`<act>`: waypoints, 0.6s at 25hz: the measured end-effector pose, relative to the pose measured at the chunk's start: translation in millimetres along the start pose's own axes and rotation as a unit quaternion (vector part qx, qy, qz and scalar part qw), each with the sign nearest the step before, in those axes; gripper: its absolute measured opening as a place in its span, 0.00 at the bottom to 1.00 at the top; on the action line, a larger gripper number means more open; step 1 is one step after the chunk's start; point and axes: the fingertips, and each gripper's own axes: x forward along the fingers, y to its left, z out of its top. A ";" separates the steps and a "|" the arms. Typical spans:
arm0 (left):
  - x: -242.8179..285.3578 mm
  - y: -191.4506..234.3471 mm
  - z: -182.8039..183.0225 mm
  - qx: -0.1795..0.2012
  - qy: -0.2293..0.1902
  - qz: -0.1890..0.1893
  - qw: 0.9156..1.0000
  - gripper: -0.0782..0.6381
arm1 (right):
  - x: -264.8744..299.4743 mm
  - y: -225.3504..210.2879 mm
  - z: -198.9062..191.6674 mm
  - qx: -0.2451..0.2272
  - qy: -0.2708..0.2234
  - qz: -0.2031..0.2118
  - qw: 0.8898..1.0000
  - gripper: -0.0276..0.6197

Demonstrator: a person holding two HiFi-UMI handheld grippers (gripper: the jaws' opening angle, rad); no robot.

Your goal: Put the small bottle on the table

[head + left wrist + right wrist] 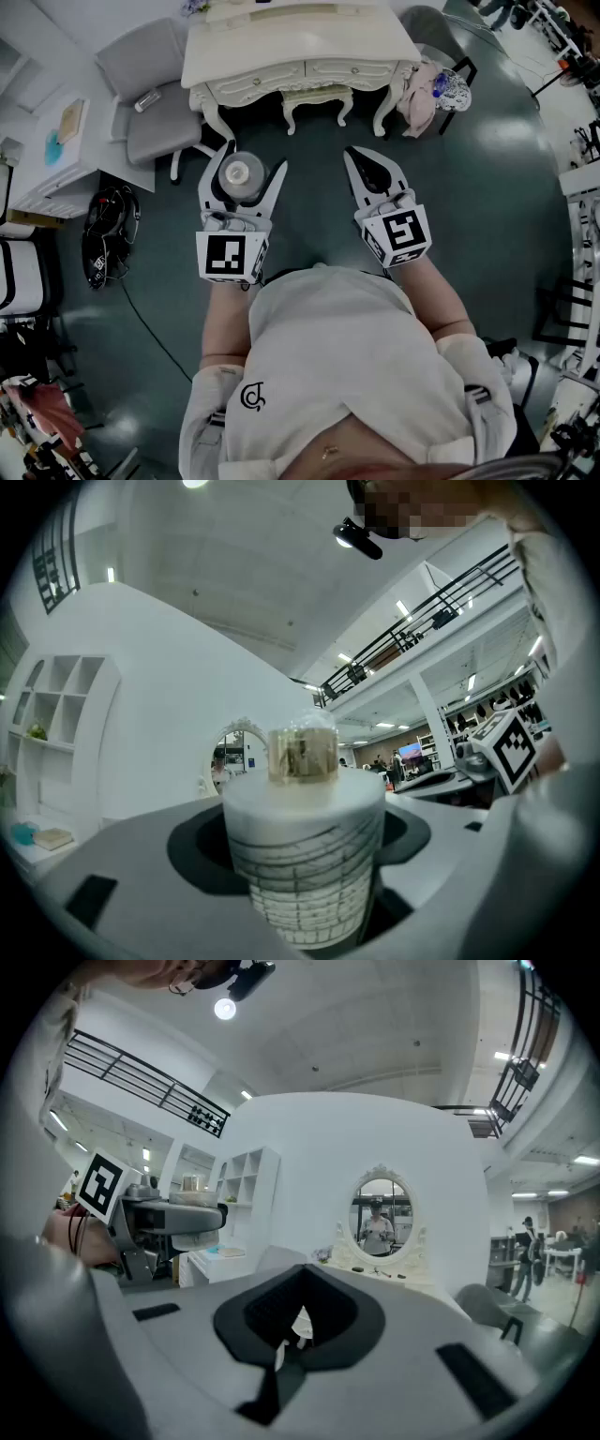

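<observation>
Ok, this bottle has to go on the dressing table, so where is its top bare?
The front strip of the dressing table top looks bare from end to end. Crowded: the back edge, with flowers at its left corner and small dark things below the mirror.

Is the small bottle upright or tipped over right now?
Upright: the small bottle stands cap-up, gripped in the left claw; the head view shows its round top.

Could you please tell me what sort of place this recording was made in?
Probably a mock dressing room staged inside a large hall or lab. It has an ornate white dressing table, an oval mirror and a grey chair, all beneath a railed upper gallery.
</observation>
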 end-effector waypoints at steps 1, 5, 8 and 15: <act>-0.1 -0.6 0.7 0.000 0.000 -0.001 1.000 0.60 | -0.3 0.5 0.1 -0.001 0.000 0.001 1.000 0.05; 0.4 -1.4 1.8 -0.001 0.000 -0.002 1.000 0.60 | -0.5 1.0 1.2 -0.002 -0.001 0.003 1.000 0.05; 0.9 -1.3 1.3 -0.001 0.000 -0.002 1.000 0.60 | -0.3 0.0 0.3 -0.001 0.000 0.002 1.000 0.05; 4.4 -3.7 1.8 -0.002 0.002 -0.005 1.000 0.60 | 0.0 -6.1 -2.2 0.036 -0.002 0.003 0.999 0.05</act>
